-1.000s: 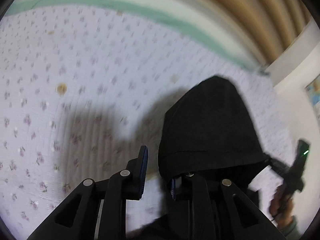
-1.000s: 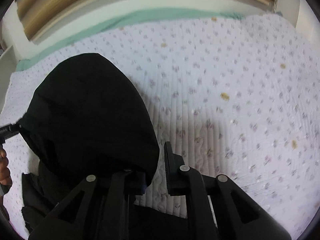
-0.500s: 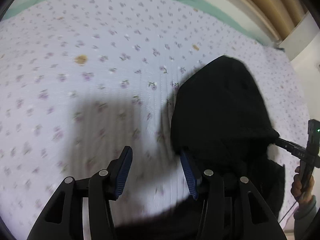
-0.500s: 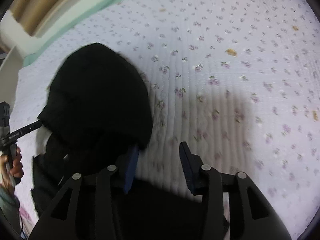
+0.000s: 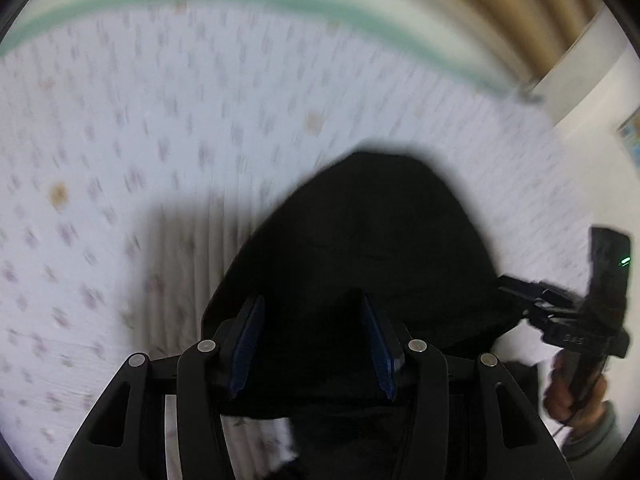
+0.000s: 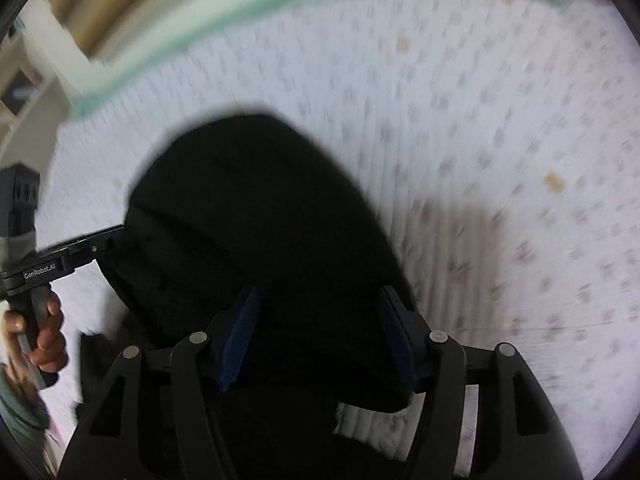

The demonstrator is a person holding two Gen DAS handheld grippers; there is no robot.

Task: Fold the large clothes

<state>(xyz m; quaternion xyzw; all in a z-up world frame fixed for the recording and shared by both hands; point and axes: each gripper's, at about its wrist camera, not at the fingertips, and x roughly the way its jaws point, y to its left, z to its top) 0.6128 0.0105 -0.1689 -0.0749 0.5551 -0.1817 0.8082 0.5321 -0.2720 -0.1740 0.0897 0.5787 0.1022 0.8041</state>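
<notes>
Nearest, the left gripper (image 5: 314, 344) and right gripper (image 6: 320, 344) both gape, released, over the black hooded garment (image 5: 360, 248); soft, limp, probably weighty, it lies on the floral bedspread (image 5: 120, 140); hems look best to pinch.

**Left wrist view: jaws wide over black hood**

Left gripper (image 5: 314, 344) jaws spread wide, blue pads (image 5: 249, 342) facing inward. The black garment (image 5: 368, 248), its rounded hood shape foremost, fills the gap between them and lies on a white floral quilt (image 5: 140, 152). Picture smeared by motion blur. At the right edge, the right gripper (image 5: 516, 286) reaches in to the hood's side, fingertips against the cloth; its jaw state unreadable. The right hand (image 5: 572, 388) grips its handle. Teal border (image 5: 280, 0) runs along the quilt's far edge.
</notes>
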